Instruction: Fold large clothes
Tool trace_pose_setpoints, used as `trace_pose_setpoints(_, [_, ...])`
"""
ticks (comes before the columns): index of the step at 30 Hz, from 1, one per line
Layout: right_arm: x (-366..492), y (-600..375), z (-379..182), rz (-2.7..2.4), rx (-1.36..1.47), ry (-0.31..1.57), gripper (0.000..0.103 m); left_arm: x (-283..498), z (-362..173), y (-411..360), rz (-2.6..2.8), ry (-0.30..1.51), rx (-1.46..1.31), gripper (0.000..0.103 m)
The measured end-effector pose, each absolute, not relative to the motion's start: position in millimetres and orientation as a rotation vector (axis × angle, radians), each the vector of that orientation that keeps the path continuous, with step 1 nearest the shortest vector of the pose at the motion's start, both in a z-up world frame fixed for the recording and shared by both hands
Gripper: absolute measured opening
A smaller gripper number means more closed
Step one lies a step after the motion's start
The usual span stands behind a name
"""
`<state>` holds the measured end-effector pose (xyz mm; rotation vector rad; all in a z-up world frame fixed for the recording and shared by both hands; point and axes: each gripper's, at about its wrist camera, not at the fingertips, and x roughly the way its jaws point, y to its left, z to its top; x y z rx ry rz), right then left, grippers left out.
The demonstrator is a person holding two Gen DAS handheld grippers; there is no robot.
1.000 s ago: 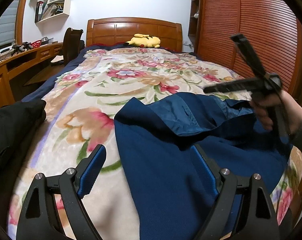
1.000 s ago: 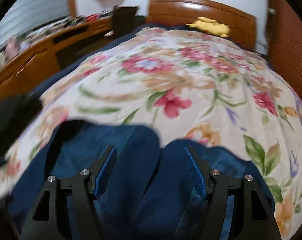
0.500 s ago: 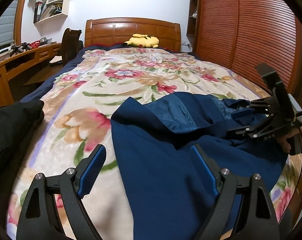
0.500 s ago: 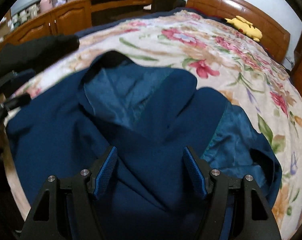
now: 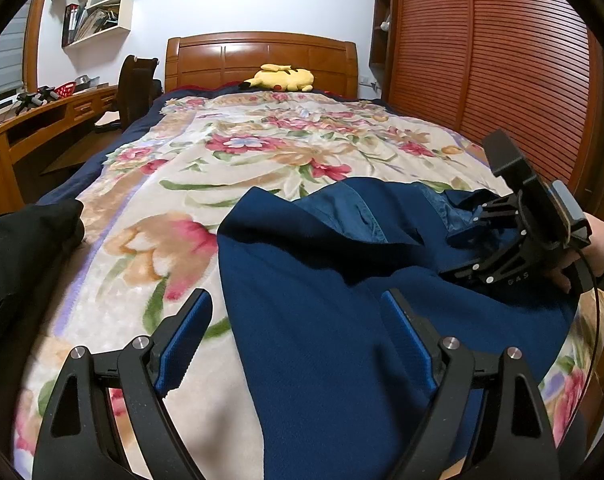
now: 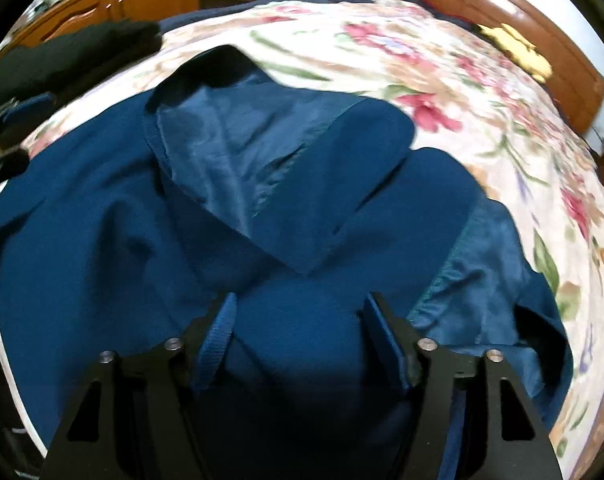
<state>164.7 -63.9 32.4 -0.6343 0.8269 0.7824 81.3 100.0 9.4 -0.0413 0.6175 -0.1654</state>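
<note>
A dark blue jacket (image 5: 342,288) lies spread over the near end of the flowered bedspread (image 5: 229,168), its shiny lining turned up near the collar (image 6: 237,152). My left gripper (image 5: 295,340) hovers open over the jacket's left edge, with bare blanket under its left finger and blue cloth under its right. A hand holds my right gripper (image 5: 458,244) low on the jacket's right side. In the right wrist view the right gripper (image 6: 302,332) points down at the jacket. Its jaws are closing, with a hump of blue cloth between the pads (image 6: 217,332).
A black garment (image 5: 21,248) lies at the bed's left edge. A yellow plush toy (image 5: 281,78) rests against the wooden headboard (image 5: 261,52). A wooden desk (image 5: 41,120) and a chair (image 5: 135,88) stand to the left. Slatted wardrobe doors (image 5: 502,80) run along the right.
The right gripper came down from above the bed onto the jacket's right side and rolled, and its jaws narrowed a little. The left gripper stayed put.
</note>
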Motion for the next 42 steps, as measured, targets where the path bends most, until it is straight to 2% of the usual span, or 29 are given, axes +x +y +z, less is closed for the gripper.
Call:
trace_pose_setpoints(3, [168,-62,27,0.809,-0.622,0.849,0.052,81,10,100,-0.166,0.617,-0.04,0.086])
trace_pose_setpoints(5, [165,-61,26,0.837,-0.629,0.849,0.026,81,9,100,-0.165,0.617,-0.04,0.086])
trace_pose_setpoints(7, [160,-59,24,0.845,-0.665,0.836,0.011,81,9,100,-0.164,0.618,-0.041,0.086])
trace_pose_setpoints(8, [157,-58,27,0.849,-0.68,0.834,0.008,81,9,100,-0.164,0.617,-0.041,0.086])
trace_pose_setpoints(11, [155,-53,35,0.815,-0.717,0.782,0.004,81,9,100,-0.164,0.618,-0.038,0.086])
trace_pose_setpoints(18, [188,-34,68,0.635,-0.651,0.612,0.003,82,8,102,-0.159,0.622,-0.035,0.086])
trace_pose_setpoints(23, [228,-13,72,0.579,-0.564,0.583,0.003,81,7,102,-0.156,0.623,-0.031,0.086])
trace_pose_setpoints(30, [240,10,56,0.555,-0.547,0.565,0.003,83,6,102,-0.156,0.627,-0.033,0.086])
trace_pose_setpoints(31, [241,7,59,0.543,-0.52,0.567,0.007,83,6,102,-0.156,0.627,-0.032,0.086])
trace_pose_setpoints(33, [245,-5,74,0.51,-0.463,0.553,0.028,83,6,102,-0.157,0.625,-0.032,0.086])
trace_pose_setpoints(34, [247,-15,80,0.5,-0.429,0.547,0.053,82,6,102,-0.159,0.624,-0.032,0.086])
trace_pose_setpoints(35, [248,-25,85,0.49,-0.407,0.54,0.068,82,7,101,-0.161,0.622,-0.032,0.086])
trace_pose_setpoints(42, [241,-106,96,0.359,-0.446,0.563,0.069,80,11,93,-0.185,0.606,-0.035,0.086])
